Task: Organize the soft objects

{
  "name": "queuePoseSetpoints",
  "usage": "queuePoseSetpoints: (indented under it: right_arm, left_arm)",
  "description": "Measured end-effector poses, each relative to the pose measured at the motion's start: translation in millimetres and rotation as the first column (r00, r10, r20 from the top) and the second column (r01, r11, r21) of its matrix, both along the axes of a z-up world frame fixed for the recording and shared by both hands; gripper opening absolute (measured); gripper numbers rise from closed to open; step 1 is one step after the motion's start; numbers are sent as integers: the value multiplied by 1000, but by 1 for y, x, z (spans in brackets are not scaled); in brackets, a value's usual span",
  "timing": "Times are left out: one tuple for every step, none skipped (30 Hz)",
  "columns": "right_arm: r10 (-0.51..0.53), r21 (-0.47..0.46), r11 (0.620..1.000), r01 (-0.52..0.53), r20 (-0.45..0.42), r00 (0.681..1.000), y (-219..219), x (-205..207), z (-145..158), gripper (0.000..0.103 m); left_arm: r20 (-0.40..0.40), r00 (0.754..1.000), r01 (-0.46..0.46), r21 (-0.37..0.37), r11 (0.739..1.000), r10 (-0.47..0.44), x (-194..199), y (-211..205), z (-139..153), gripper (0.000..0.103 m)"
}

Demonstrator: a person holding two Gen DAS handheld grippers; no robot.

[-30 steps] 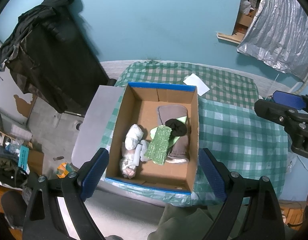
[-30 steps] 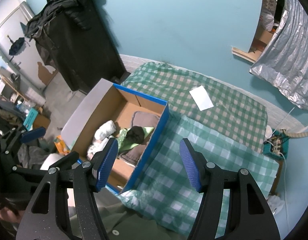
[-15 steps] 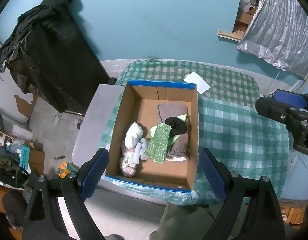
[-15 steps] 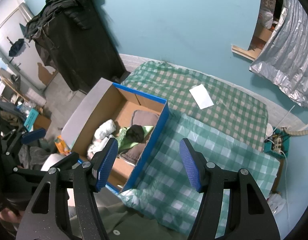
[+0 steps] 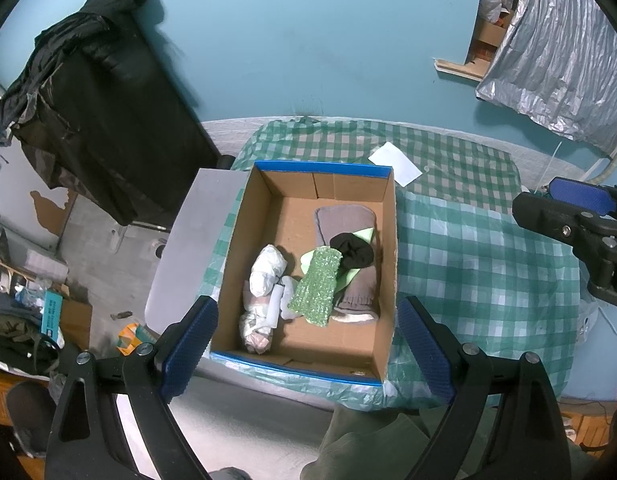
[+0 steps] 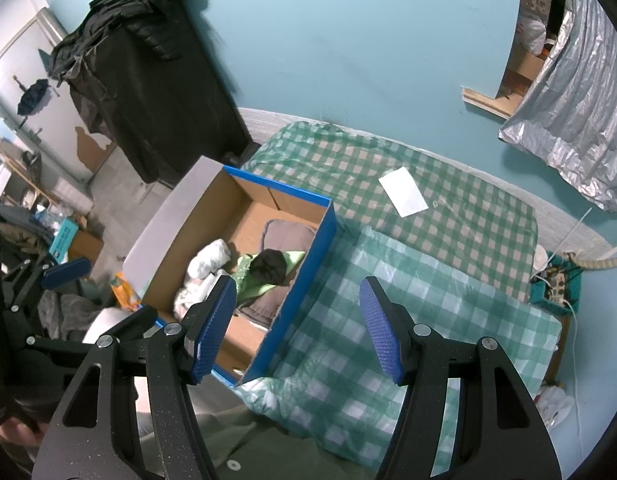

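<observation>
An open cardboard box (image 5: 388, 248) with a blue rim sits on the checked table. Inside lie white bundles (image 5: 266, 270), a sparkly green piece (image 5: 316, 286), a black sock (image 5: 352, 250), a light green cloth (image 5: 362, 236) and a grey-brown cloth (image 5: 344, 218). The box also shows in the right wrist view (image 6: 304, 260). My left gripper (image 5: 308, 350) is open and empty, held high above the box's near edge. My right gripper (image 6: 298, 326) is open and empty, above the box's right wall and the table.
A white paper (image 6: 402, 192) lies on the green checked tablecloth (image 6: 428, 280) behind the box. A dark garment (image 5: 88, 120) hangs at the left against the blue wall. Clutter (image 5: 36, 312) lies on the floor at left. A power strip (image 6: 556, 280) sits at the table's right end.
Both grippers have drifted slightly; the box sits a little higher in the left wrist view. Both stay open and empty.
</observation>
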State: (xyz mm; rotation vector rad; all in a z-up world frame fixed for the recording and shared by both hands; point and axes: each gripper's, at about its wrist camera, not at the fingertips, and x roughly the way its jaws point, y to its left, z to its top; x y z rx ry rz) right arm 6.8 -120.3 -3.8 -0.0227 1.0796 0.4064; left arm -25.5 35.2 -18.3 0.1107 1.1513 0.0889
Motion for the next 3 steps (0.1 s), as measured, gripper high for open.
queuePoseSetpoints:
  right_arm:
    - [-1, 1, 1000, 1, 1, 1000, 0, 0, 0, 64]
    - [1, 2, 1000, -1, 1, 1000, 0, -1, 0, 64]
    - [1, 2, 1000, -1, 2, 1000, 1, -1, 0, 64]
  left_arm:
    - [1, 1000, 0, 2, 1000, 0, 0, 0, 0, 93]
    - [1, 1000, -1, 2, 1000, 1, 0, 0, 0, 93]
    - [-1, 1000, -2, 1, 1000, 2, 0, 0, 0, 93]
